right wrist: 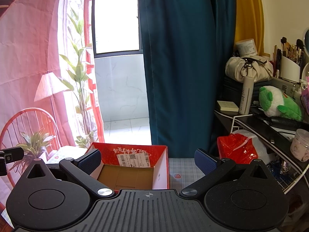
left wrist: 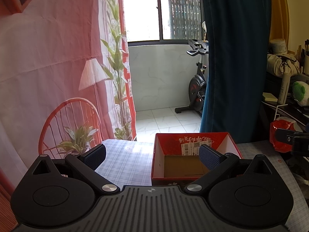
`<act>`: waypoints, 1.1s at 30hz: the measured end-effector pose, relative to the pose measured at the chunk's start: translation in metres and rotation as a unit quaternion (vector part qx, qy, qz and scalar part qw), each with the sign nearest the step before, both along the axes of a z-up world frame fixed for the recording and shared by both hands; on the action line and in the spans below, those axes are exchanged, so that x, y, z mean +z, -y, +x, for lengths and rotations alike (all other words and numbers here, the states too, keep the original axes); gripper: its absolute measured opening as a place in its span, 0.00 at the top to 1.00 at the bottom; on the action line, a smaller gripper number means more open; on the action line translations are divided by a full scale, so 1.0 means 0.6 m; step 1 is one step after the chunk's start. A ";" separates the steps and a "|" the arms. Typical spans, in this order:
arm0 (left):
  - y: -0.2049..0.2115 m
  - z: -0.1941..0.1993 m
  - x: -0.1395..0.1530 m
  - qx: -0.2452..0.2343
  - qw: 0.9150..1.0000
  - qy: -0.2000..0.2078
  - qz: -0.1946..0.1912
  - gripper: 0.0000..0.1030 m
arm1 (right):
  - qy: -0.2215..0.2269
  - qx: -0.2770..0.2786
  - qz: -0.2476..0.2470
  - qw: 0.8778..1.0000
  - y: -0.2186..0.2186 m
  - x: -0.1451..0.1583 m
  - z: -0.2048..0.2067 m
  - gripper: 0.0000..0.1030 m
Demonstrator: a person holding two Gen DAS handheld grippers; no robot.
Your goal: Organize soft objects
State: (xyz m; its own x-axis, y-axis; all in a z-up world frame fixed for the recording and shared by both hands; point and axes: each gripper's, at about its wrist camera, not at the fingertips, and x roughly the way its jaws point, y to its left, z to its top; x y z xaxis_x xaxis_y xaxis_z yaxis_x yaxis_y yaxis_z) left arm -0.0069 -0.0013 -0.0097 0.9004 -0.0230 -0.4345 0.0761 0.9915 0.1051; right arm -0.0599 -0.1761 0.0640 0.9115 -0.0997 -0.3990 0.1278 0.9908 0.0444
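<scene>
Both hand-held grippers, left [left wrist: 152, 154] and right [right wrist: 147, 159], are spread and hold nothing; the box [right wrist: 135, 171] sits empty on the desk [right wrist: 183, 171]; the plush [right wrist: 278, 103] lies on the shelf at two o'clock; reach right, pinching its body gently.

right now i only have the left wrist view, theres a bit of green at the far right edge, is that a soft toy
observer: Yes. The right wrist view shows a green and white plush toy lying on the dark shelf right of the table.
operator: is the right claw holding anything
observer: No, the right claw is open and empty, over the red box.
operator: anything near the toy
observer: A clear jar stands on that shelf, nearer the camera.
</scene>
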 end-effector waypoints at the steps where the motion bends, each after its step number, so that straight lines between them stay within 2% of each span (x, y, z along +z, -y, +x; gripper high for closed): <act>1: -0.001 0.002 0.003 0.000 1.000 0.000 0.000 0.00 | 0.000 0.000 0.000 1.000 0.000 0.000 0.000 0.00; 20: -0.009 0.007 -0.002 0.008 1.000 -0.006 -0.002 0.00 | 0.010 0.007 0.009 1.000 0.006 -0.008 -0.001 0.00; 24: -0.016 0.019 -0.013 0.022 1.000 -0.005 0.004 0.00 | 0.009 0.004 0.011 1.000 0.011 -0.029 0.009 0.00; 29: -0.029 0.038 -0.041 0.043 0.999 -0.019 0.021 0.00 | 0.054 0.013 0.007 0.998 0.014 -0.072 0.005 0.00; 33: -0.044 0.049 -0.069 0.038 0.998 -0.038 0.007 0.00 | 0.047 0.014 -0.004 0.999 0.012 -0.102 0.011 0.00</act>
State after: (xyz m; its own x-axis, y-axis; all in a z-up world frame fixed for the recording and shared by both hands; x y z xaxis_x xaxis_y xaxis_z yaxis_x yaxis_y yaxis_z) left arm 0.0224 0.0253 -0.0509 0.8633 0.0514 -0.5020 0.0081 0.9933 0.1155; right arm -0.0532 -0.1831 0.0027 0.9475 -0.0767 -0.3103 0.0961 0.9942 0.0478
